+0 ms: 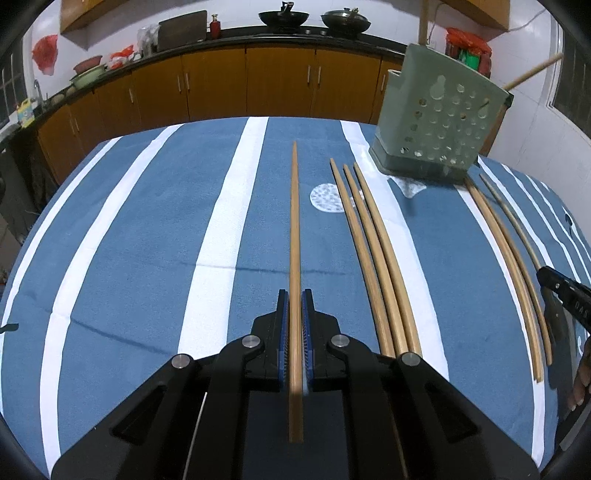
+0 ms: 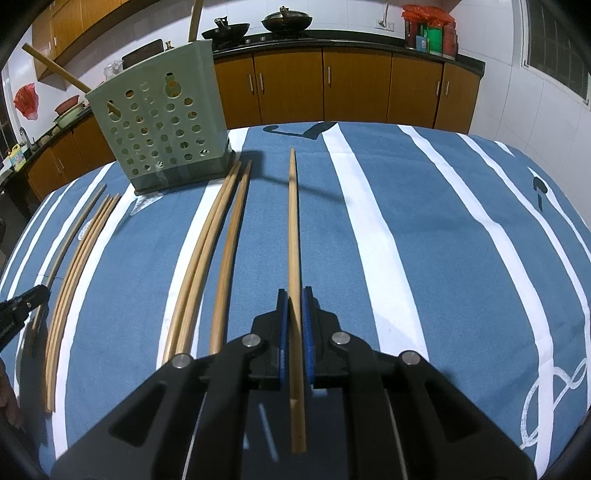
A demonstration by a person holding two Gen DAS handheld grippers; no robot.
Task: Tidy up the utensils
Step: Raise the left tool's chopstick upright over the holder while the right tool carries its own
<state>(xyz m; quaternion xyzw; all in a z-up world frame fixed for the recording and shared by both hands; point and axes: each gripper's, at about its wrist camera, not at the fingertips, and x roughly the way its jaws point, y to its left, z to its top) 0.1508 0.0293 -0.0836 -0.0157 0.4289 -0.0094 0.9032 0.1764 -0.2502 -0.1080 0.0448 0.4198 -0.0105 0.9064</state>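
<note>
My left gripper (image 1: 294, 295) is shut on a long wooden chopstick (image 1: 294, 221) that points toward the table's far edge. Three loose chopsticks (image 1: 373, 251) lie just right of it, and more chopsticks (image 1: 511, 258) lie at the far right by my right gripper (image 1: 546, 275). My right gripper (image 2: 294, 293) is shut on another chopstick (image 2: 293, 221). To its left lie three chopsticks (image 2: 207, 258), then a further bunch (image 2: 79, 258) beside my left gripper (image 2: 40, 293). A green perforated holder (image 1: 439, 118) (image 2: 162, 125) stands at the back with a stick (image 2: 55, 68) leaning out of it.
The blue cloth with white stripes (image 1: 147, 240) (image 2: 443, 240) covers the table. Orange cabinets (image 1: 221, 85) and a counter with woks (image 1: 284, 16) run behind it. A person's fingers (image 1: 578, 391) show at the right edge.
</note>
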